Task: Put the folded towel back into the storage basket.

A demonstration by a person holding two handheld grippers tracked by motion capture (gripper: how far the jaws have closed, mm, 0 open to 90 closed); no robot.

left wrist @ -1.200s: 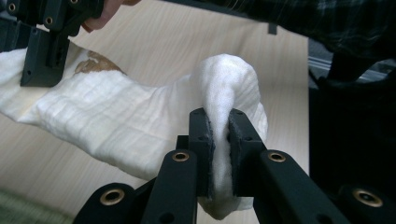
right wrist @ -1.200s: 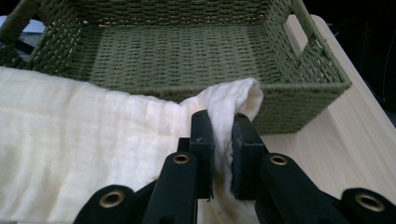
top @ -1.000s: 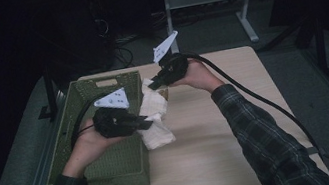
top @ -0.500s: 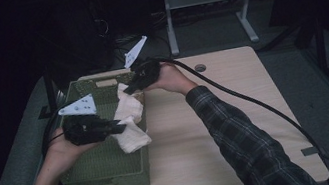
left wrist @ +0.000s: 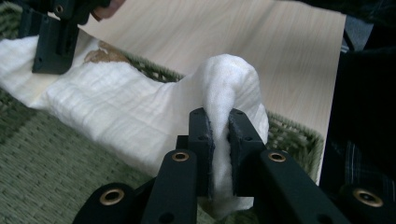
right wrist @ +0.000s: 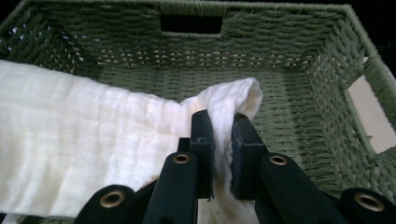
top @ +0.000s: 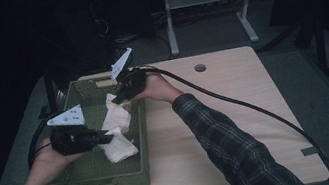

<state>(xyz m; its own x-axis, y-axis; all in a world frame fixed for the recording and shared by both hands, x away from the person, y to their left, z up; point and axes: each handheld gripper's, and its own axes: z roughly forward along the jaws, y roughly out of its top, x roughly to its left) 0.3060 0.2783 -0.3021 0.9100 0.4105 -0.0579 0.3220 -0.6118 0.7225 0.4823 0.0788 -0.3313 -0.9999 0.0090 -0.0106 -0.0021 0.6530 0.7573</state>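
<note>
A white folded cloth (top: 117, 131) hangs over the green woven basket (top: 96, 177), stretched between both grippers. My left gripper (top: 108, 139) pinches the cloth's near end (left wrist: 224, 93), its jaws shut on a fold. At the far end, my right gripper (top: 115, 100) is shut on the cloth (right wrist: 93, 135) too, above the basket's inside (right wrist: 289, 93). In the left gripper view the right gripper (left wrist: 51, 44) shows at upper left, clamped on the cloth. The cloth sags across the basket's right wall (left wrist: 289, 130).
The basket sits on the left part of a light wooden table (top: 239, 125) with a round cable hole (top: 200, 67). Black cables (top: 256, 107) trail from both grippers. Beyond the table stands a metal frame (top: 209, 9) on a dark floor.
Both hands carried the cloth leftward, from above the basket's right edge and the table to over the basket, and sank slightly. Both grips on the cloth held.
</note>
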